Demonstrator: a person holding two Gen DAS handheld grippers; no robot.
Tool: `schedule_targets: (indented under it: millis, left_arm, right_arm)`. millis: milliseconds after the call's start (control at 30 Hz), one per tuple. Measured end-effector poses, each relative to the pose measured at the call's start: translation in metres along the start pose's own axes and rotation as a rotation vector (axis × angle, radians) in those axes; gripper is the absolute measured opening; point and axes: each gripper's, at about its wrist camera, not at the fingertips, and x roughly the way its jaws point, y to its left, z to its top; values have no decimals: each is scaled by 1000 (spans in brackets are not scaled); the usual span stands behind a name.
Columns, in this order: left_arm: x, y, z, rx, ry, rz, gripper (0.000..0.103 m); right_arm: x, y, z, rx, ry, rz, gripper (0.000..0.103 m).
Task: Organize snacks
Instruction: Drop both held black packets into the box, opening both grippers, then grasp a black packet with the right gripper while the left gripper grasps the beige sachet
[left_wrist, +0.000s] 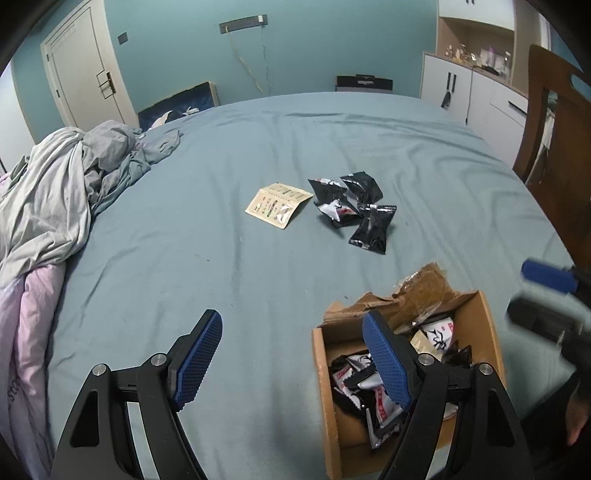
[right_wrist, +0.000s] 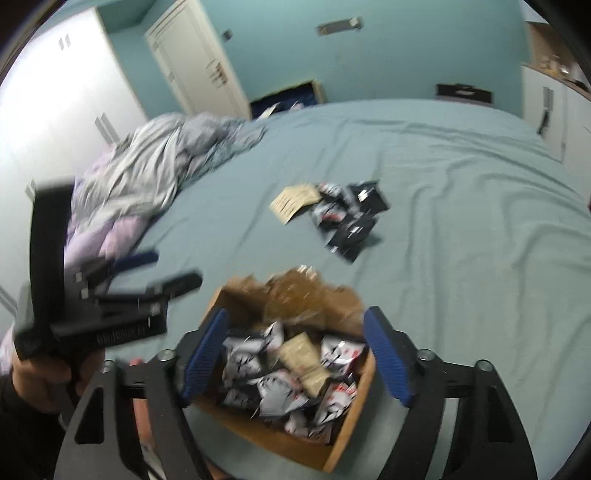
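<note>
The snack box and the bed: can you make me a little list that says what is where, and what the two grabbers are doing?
surface: bed with a blue-green sheet
box: open cardboard box, near edge of the bed
in the box: many black-and-white snack packets and a beige one
outside the box: beige packet beside a small pile of black packets, farther up the bed
left gripper: open, holding nothing
right gripper: open, over the box, holding nothing
bedding: crumpled blanket at the left
</note>
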Motion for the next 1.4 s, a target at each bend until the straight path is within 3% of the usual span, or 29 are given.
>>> schedule_targets:
  millis: [67, 167, 300, 467, 767, 967, 1167, 1400]
  left_arm:
    - [0, -2, 0, 9, 4, 9, 79]
    - [-2, -4, -1, 21, 7, 31, 79]
    - [-5, -5, 0, 21, 3, 35, 79]
    - [-10, -11, 1, 46, -18, 37, 79]
    - [-11, -14, 7, 55, -25, 24, 80]
    - [-3, -15, 10, 60, -17, 14, 80]
    - [9, -13, 12, 73, 17, 32, 80]
    - [21, -9, 18, 53, 52, -4, 80]
  right_arm:
    - [-3, -6, 0, 28, -16, -33, 77]
    - [5, -19, -1, 81, 32, -136, 77]
    - [13, -44, -2, 234, 110, -101, 77]
    - [17, -61, 7, 306, 143, -82, 77]
    - [29, -71, 27, 284, 129, -77, 77]
    - [63, -75, 52, 189, 155, -155, 77]
    - [105, -87, 72, 230, 221, -81, 77]
    - [163, -81, 91, 158, 302, -37, 77]
